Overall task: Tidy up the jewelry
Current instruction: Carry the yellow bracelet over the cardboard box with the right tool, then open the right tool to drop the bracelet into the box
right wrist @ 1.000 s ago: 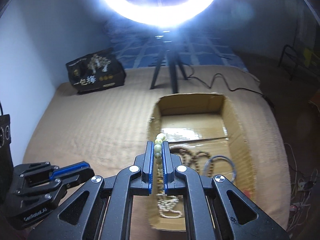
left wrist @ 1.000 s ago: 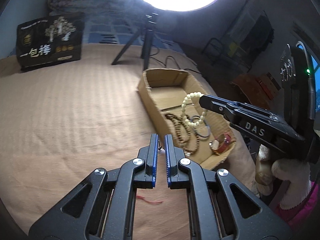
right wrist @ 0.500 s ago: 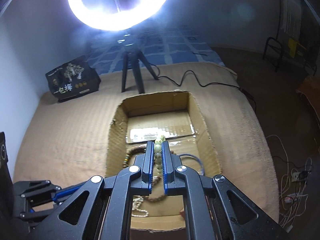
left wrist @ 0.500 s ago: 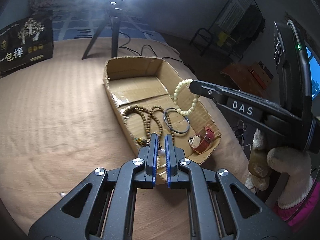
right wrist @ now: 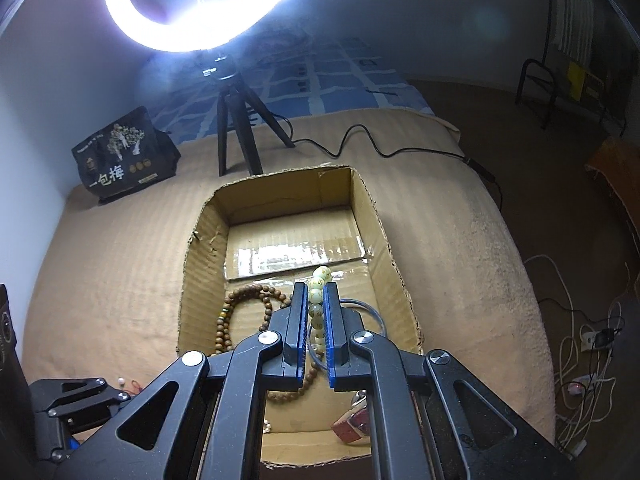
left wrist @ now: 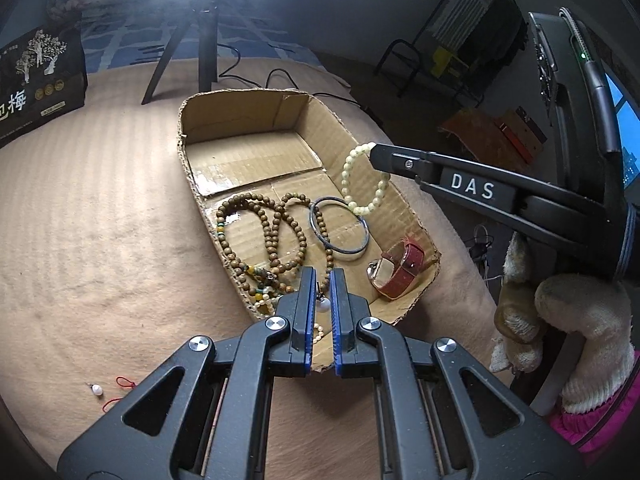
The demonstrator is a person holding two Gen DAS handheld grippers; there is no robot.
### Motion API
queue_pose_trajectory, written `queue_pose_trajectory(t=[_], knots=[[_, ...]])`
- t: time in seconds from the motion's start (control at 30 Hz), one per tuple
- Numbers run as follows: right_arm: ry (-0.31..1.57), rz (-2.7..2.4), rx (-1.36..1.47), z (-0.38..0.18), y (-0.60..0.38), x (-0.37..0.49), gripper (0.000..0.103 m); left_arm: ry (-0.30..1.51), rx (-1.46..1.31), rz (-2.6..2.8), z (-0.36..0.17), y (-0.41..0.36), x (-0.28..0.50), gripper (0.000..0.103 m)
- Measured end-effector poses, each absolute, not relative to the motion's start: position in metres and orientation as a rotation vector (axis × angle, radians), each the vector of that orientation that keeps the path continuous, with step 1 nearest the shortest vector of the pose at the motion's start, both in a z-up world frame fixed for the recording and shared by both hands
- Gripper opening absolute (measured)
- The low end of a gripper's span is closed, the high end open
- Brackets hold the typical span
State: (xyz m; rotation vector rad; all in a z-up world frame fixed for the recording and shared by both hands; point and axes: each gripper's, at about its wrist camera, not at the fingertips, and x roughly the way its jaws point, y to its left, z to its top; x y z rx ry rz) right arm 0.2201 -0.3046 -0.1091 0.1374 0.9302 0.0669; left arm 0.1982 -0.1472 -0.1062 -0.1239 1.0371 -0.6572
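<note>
An open cardboard box [left wrist: 240, 94] lies on the tan bed cover. Inside it are a brown bead necklace [left wrist: 272, 236], a dark bangle [left wrist: 340, 251] and a red-strap watch [left wrist: 400, 268]. My left gripper [left wrist: 320, 274] hovers over the box's near end, shut on a small pearl pendant [left wrist: 323, 304] that hangs between its fingers. My right gripper [left wrist: 374, 152] comes in from the right above the box, shut on a pale bead bracelet [left wrist: 364, 184] that dangles in a loop. In the right wrist view, the right gripper [right wrist: 316, 288] pinches the bracelet [right wrist: 320, 276] over the box [right wrist: 280, 178].
A ring light on a tripod [right wrist: 236, 136] stands behind the box, its cable [right wrist: 360, 140] trailing right. A black printed bag [left wrist: 36, 80] sits far left. A loose pearl on red cord [left wrist: 98, 390] lies on the cover near left. A gloved hand [left wrist: 580, 320] holds the right gripper.
Both grippers have travelled toward the box and dipped a little; the left one went from over the bare cover to over the box's near end. Both grips stayed shut.
</note>
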Motion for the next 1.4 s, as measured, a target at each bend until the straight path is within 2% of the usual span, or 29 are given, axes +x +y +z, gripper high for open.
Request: queue_pose_trajectory(t=[0.5, 0.53, 0.63, 0.7, 0.73, 0.77, 0.87, 1.4], knots=[[0.945, 0.058, 0.141, -0.113, -0.307, 0.221, 0.007, 1.042, -0.111, -0.658, -0.109, -0.151, 0.199, 0.005], [0.945, 0.054, 0.140, -0.113, -0.307, 0.221, 0.011, 1.044, -0.109, -0.656, -0.109, -0.151, 0.199, 0.005], [0.941, 0.046, 0.146, -0.111, -0.307, 0.220, 0.041, 1.063, -0.108, -0.653, -0.112, -0.151, 0.200, 0.006], [0.931, 0.038, 0.146, -0.109, -0.308, 0.219, 0.046, 1.074, -0.103, -0.642, -0.114, -0.151, 0.200, 0.022], [0.930, 0.036, 0.145, -0.108, -0.308, 0.219, 0.046, 1.072, -0.100, -0.631, -0.115, -0.150, 0.200, 0.040], [0.931, 0.032, 0.144, -0.108, -0.308, 0.218, 0.049, 1.067, -0.100, -0.621, -0.115, -0.148, 0.200, 0.048], [0.929, 0.017, 0.146, -0.107, -0.310, 0.218, 0.057, 1.064, -0.108, -0.618, -0.113, -0.145, 0.201, 0.048], [0.928, 0.024, 0.172, -0.099, -0.307, 0.209, 0.061, 1.037, -0.085, -0.607, -0.102, -0.125, 0.194, 0.048]])
